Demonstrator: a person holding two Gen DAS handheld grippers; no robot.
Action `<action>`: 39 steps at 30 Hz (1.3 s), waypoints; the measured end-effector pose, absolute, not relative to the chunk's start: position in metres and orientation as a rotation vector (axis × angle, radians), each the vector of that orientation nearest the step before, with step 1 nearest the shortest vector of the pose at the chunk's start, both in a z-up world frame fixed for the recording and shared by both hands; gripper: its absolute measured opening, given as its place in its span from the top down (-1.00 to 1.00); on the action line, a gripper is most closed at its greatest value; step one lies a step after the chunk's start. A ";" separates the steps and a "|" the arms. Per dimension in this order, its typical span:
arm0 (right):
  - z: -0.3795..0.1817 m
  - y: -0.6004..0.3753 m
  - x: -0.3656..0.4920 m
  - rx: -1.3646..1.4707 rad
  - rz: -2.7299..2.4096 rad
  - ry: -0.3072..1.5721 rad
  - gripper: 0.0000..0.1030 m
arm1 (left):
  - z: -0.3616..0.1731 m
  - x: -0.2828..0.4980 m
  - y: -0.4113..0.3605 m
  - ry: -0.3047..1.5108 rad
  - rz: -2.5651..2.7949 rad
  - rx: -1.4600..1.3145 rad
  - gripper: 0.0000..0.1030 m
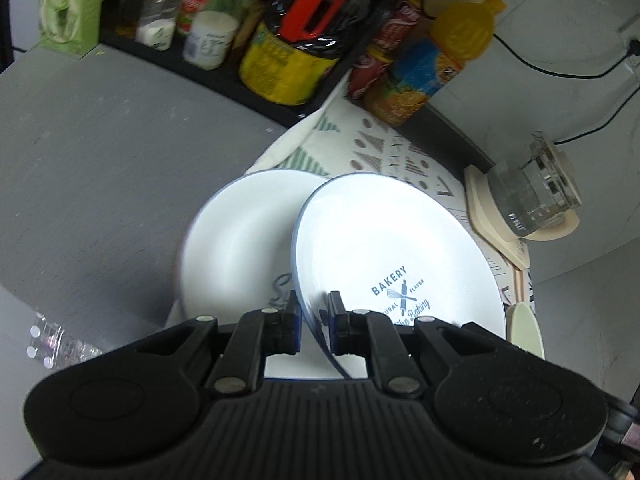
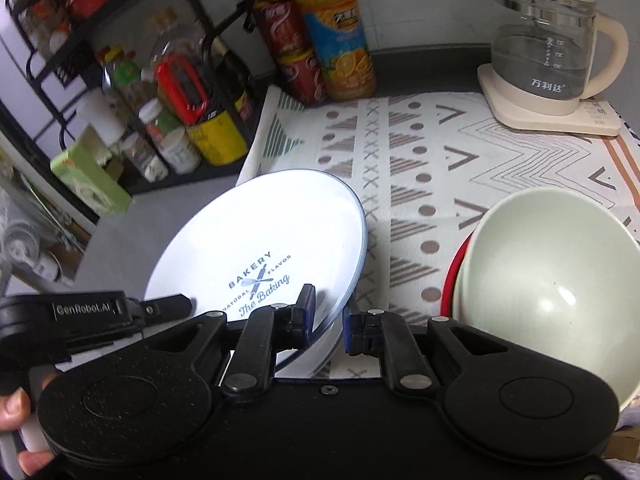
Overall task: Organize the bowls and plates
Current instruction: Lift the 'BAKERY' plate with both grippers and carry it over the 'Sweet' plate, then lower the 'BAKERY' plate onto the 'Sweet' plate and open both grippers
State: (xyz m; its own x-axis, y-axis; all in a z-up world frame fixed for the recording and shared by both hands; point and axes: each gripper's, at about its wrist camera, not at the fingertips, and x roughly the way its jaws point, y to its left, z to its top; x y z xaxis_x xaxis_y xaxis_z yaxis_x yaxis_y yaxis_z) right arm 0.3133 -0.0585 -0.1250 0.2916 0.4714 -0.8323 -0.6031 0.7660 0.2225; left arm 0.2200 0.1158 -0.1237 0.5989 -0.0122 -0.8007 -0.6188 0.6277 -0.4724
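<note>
A white plate with a blue rim and "BAKERY" print (image 1: 396,248) is tilted up over a second white plate (image 1: 240,232) that lies flat below it. My left gripper (image 1: 314,320) is shut on the near rim of the printed plate. In the right wrist view the same printed plate (image 2: 260,240) is tilted, and my right gripper (image 2: 328,320) is closed on its right rim. The left gripper's body (image 2: 92,312) shows at the plate's left. A pale green bowl (image 2: 548,284) sits nested in a red bowl (image 2: 454,276) at the right.
A patterned cloth (image 2: 460,152) covers the counter. A glass kettle (image 2: 548,48) on its base stands at the back right. An orange juice bottle (image 2: 336,28) and red cans (image 2: 292,48) stand at the back. A black rack (image 2: 120,80) with jars and bottles fills the left.
</note>
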 end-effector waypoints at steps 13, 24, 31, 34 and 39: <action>-0.150 -0.033 0.288 -0.301 0.666 1.062 0.68 | -0.157 0.211 0.134 0.935 0.412 -0.867 0.79; -0.162 -0.017 0.288 -0.395 0.640 1.042 0.62 | -0.175 0.219 0.134 0.959 0.423 -0.834 0.76; -0.172 -0.019 0.294 -0.384 0.622 1.068 0.60 | -0.179 0.226 0.134 0.962 0.436 -0.807 0.72; -0.176 -0.023 0.295 -0.365 0.623 1.073 0.59 | -0.183 0.226 0.132 0.975 0.435 -0.817 0.71; -0.176 -0.020 0.293 -0.388 0.624 1.065 0.60 | -0.172 0.224 0.133 0.963 0.481 -0.747 0.71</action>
State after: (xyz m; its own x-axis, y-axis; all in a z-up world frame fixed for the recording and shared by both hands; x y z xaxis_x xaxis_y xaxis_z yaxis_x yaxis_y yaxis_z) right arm 0.2928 -0.0195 -0.1765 0.3391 0.2846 -0.8967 -0.6432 0.7657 -0.0002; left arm 0.2244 0.1325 -0.1719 0.4991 0.0436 -0.8654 -0.6655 0.6589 -0.3506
